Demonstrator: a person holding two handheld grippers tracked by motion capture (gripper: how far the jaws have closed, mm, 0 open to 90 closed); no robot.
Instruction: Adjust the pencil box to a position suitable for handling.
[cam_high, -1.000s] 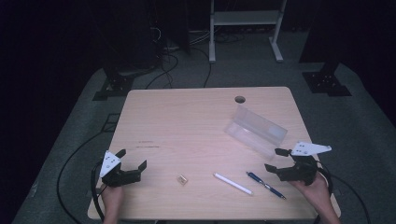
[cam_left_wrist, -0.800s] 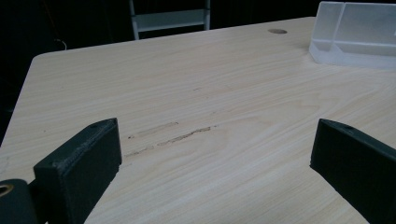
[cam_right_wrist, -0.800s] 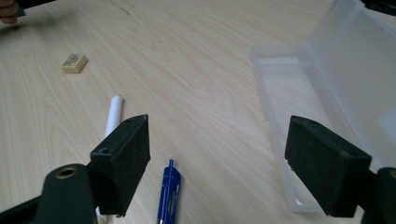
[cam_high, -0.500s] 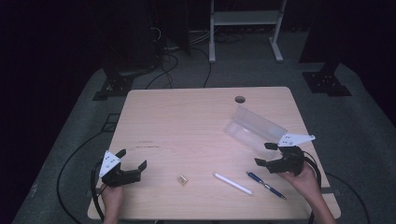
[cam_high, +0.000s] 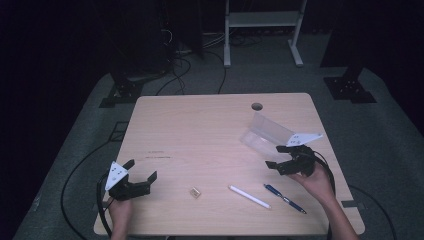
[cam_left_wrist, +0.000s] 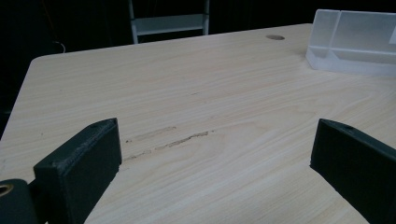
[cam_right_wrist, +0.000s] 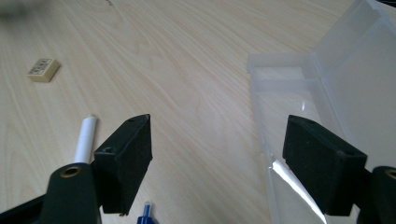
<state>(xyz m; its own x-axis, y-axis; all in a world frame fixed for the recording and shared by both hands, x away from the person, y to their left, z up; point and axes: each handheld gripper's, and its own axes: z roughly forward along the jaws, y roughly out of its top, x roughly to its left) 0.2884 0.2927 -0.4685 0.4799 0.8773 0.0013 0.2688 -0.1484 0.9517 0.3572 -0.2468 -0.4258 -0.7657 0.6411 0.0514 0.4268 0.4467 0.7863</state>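
We hold the right tongs (cam_high: 280, 156) spread wide, empty, beside the open clear case (cam_high: 267, 133) at the bench's (cam_high: 200, 140) right. Left tongs (cam_high: 142, 170) idle wide. Next: grasp the blue pen (cam_high: 285, 198).

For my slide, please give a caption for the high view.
Two open tools over a table with box, pens, eraser.

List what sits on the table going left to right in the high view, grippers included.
Left gripper → small eraser → white pen → blue pen → right gripper, by the open clear case.
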